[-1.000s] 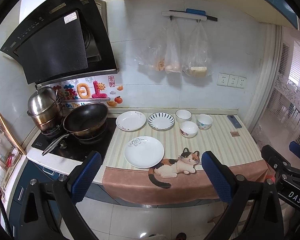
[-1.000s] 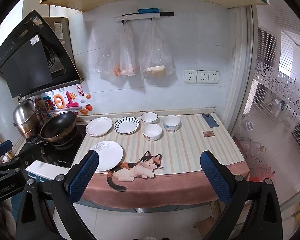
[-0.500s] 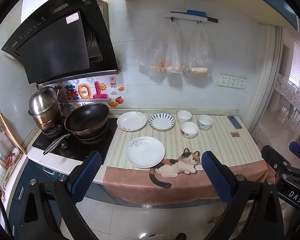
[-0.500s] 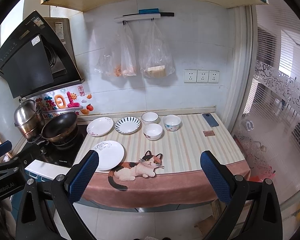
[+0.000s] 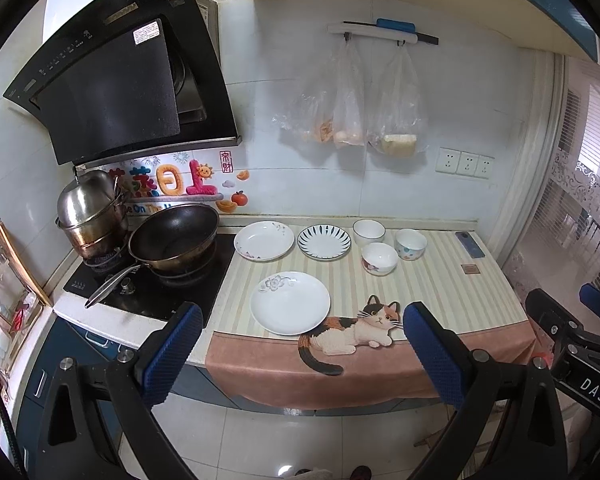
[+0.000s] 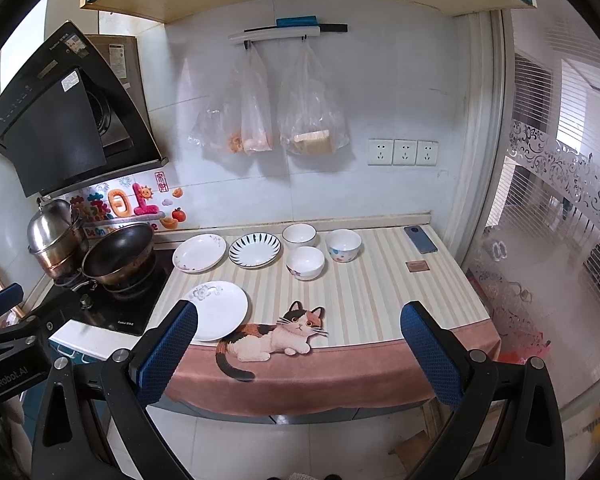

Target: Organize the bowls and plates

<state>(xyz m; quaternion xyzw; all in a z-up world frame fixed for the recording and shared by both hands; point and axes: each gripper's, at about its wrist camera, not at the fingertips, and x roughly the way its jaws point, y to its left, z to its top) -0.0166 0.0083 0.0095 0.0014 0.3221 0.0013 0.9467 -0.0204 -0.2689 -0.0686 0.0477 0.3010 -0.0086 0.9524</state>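
A white plate with a grey flower point(image 5: 290, 308) point(image 6: 218, 310) lies near the counter's front. Behind it sit a white floral plate point(image 5: 264, 240) point(image 6: 199, 252) and a blue-striped plate point(image 5: 324, 241) point(image 6: 254, 250). Three bowls stand to their right: a blue-rimmed one point(image 5: 368, 231) point(image 6: 299, 235), a flowered one point(image 5: 379, 258) point(image 6: 305, 262) and a dotted one point(image 5: 410, 243) point(image 6: 343, 245). My left gripper point(image 5: 300, 340) and right gripper point(image 6: 298, 342) both hang open in front of the counter, well short of the dishes, holding nothing.
A striped mat with a cat picture point(image 5: 352, 330) covers the counter. A black wok point(image 5: 174, 238) and a steel pot point(image 5: 90, 212) stand on the hob at left. A phone point(image 6: 420, 239) and a small brown square point(image 6: 418, 266) lie at right. Plastic bags point(image 6: 276, 120) hang on the wall.
Both views have drifted very slightly; the dishes have not moved and both grippers stay open.
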